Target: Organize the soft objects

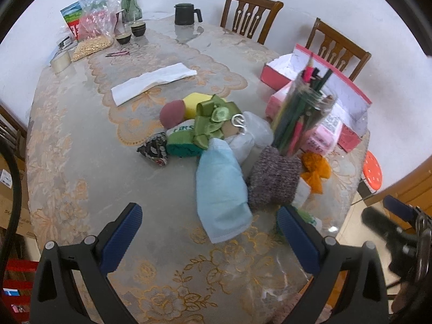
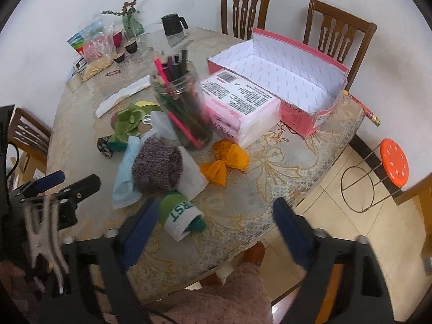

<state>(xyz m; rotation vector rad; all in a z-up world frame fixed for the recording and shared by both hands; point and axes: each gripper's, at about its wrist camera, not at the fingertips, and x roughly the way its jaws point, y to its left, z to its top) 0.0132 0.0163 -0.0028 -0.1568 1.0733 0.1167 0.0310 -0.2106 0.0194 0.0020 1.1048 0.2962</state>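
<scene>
**Green-and-white sock roll just ahead of right gripper, near table edge**

Hovering over the soft pile, both tools angled steeply down. Right gripper [image 2: 213, 232] standing wide apart, nothing between the pads, nothing pressed. Left gripper [image 1: 209, 232] likewise spread, empty, blue pads clear of the cloth.

Nearest target for the right: green-and-white sock roll [image 2: 182, 217], lying just inside the left pad, offset left of the jaw midline, not centred. Long axis running diagonally, from upper left toward lower right. Right hand clearly nearer; in the left view only a sliver of it peeking past that tool's right finger.

Beyond it: grey knit roll [image 2: 156, 167] sitting on a white cloth [image 2: 193, 175], light blue cloth [image 2: 124, 178] touching the roll's left side, orange pouch [image 2: 229, 162] apart to the right.

Room for moving: bare tablecloth to the right of the sock roll, table edge [image 2: 310, 189] near on that side. Pink open box [image 2: 283, 78] well behind, empty, probably the drop spot. Pencil jar [image 2: 183, 108] standing upright between pile and box; risking a knock on a straight carry.
</scene>
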